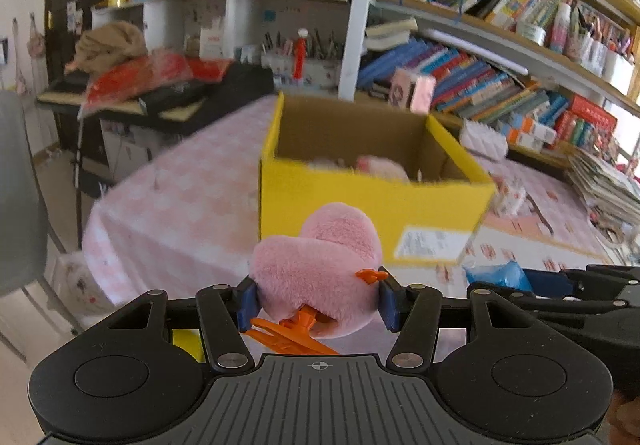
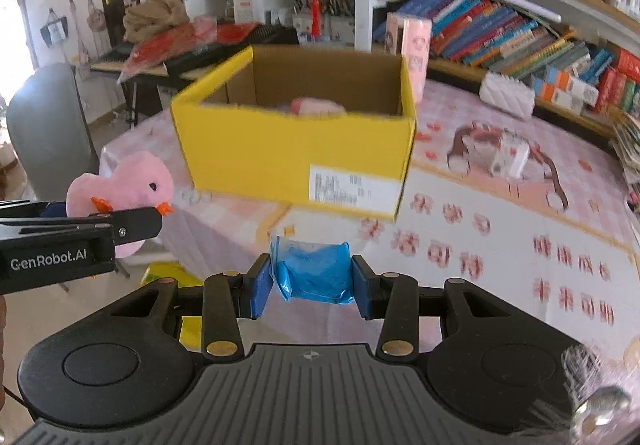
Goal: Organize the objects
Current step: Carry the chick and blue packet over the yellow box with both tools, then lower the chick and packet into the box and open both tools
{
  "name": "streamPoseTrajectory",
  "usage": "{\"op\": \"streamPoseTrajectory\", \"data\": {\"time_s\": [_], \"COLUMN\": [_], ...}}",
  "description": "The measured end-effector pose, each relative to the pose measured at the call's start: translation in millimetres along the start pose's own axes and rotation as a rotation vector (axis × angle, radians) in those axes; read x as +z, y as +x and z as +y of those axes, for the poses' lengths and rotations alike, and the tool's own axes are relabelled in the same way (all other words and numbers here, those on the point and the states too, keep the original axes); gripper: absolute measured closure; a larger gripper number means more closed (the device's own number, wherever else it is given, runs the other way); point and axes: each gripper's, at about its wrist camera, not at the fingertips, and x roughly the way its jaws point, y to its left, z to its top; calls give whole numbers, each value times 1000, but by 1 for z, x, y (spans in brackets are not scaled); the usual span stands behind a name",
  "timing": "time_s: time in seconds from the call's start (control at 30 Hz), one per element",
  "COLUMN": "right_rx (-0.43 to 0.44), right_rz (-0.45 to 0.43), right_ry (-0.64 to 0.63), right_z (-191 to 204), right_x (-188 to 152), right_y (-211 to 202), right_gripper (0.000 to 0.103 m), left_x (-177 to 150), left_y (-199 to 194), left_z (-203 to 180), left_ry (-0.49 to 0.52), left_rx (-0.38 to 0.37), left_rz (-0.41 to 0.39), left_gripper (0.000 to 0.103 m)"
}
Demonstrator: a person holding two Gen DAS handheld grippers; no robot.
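Note:
My left gripper [image 1: 318, 299] is shut on a pink plush bird [image 1: 316, 265] with orange beak and feet, held in the air in front of a yellow cardboard box [image 1: 360, 209]. The bird also shows in the right wrist view [image 2: 120, 189], at the left. My right gripper [image 2: 312, 287] is shut on a blue plastic bag [image 2: 314, 273], just short of the yellow box [image 2: 280, 161]. The box is open on top and holds something pink [image 2: 316, 105]. The blue bag also shows at the right of the left wrist view [image 1: 494, 273].
The box stands on a table with a pink patterned cloth [image 2: 500, 245]. A small pink toy [image 2: 508, 157] and a white pack [image 2: 506, 93] lie on it to the right. Bookshelves [image 2: 520, 33] run behind. A grey chair [image 2: 48, 129] stands at the left.

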Motion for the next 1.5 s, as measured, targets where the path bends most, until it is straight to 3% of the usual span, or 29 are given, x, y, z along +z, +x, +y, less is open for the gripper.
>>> {"op": "streamPoseTrajectory", "data": {"time_s": [0.3, 0.47, 0.7, 0.93, 1.17, 1.5], "right_rx": [40, 44, 44, 20, 23, 25], "right_rz": [-137, -164, -120, -62, -12, 58], "right_ry": [-40, -81, -132, -295, -422, -516], "right_z": [-18, -32, -50, -49, -42, -35], "right_x": [70, 101, 124, 129, 134, 136], "right_y": [26, 53, 104, 147, 176, 192], "right_gripper": [64, 64, 64, 64, 64, 64], "left_x": [60, 81, 87, 91, 89, 86], "left_y": [37, 70, 114, 145, 169, 176], "left_z": [-8, -16, -24, -26, -34, -41], "left_ry": [-16, -21, 1, 45, 106, 170], "left_rx": [36, 56, 83, 148, 164, 186], "left_rz": [-102, -106, -31, 17, 76, 71], "left_gripper": [48, 48, 46, 45, 45, 44]}}
